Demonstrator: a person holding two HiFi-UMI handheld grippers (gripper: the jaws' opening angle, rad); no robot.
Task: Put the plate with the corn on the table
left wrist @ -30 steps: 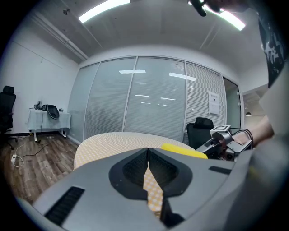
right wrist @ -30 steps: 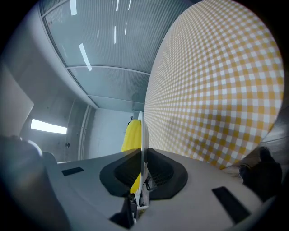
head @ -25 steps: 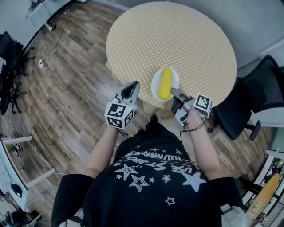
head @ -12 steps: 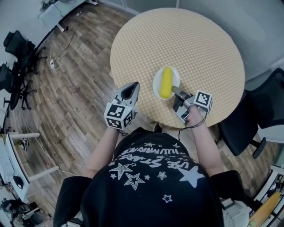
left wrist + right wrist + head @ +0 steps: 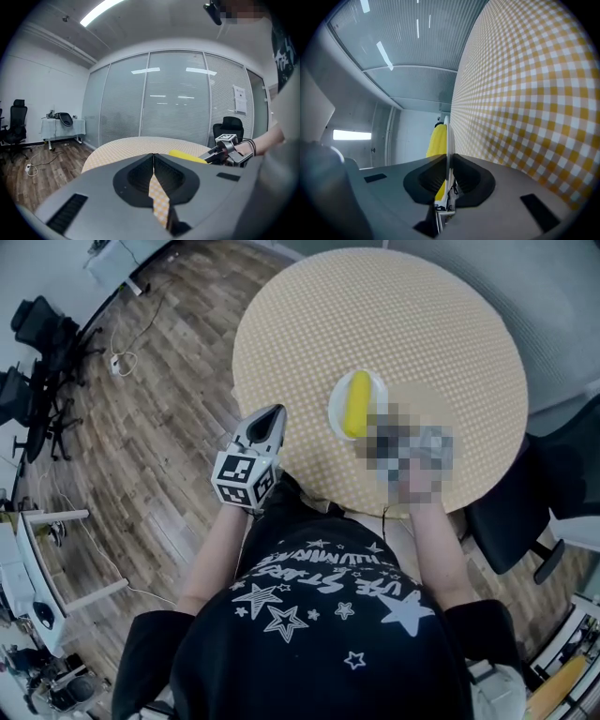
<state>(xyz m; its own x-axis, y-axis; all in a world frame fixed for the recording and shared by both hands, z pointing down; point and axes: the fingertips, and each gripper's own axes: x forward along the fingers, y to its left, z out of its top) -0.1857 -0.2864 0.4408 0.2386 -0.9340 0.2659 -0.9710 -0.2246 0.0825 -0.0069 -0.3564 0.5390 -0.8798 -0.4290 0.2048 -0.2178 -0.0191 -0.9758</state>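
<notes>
While the right gripper is clenching the plate rim, the left gripper is idling clenched, empty. Tilting is risking corn beyond the fingers rolling off

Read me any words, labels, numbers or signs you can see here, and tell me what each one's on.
Nothing here reads clearly.
White lettering on the person's black T-shirt: upside down and curved, too distorted to read.
Paper notice on the glass wall: too small to read.
Marker cube on the left gripper: square coded patterns only, no words.
</notes>
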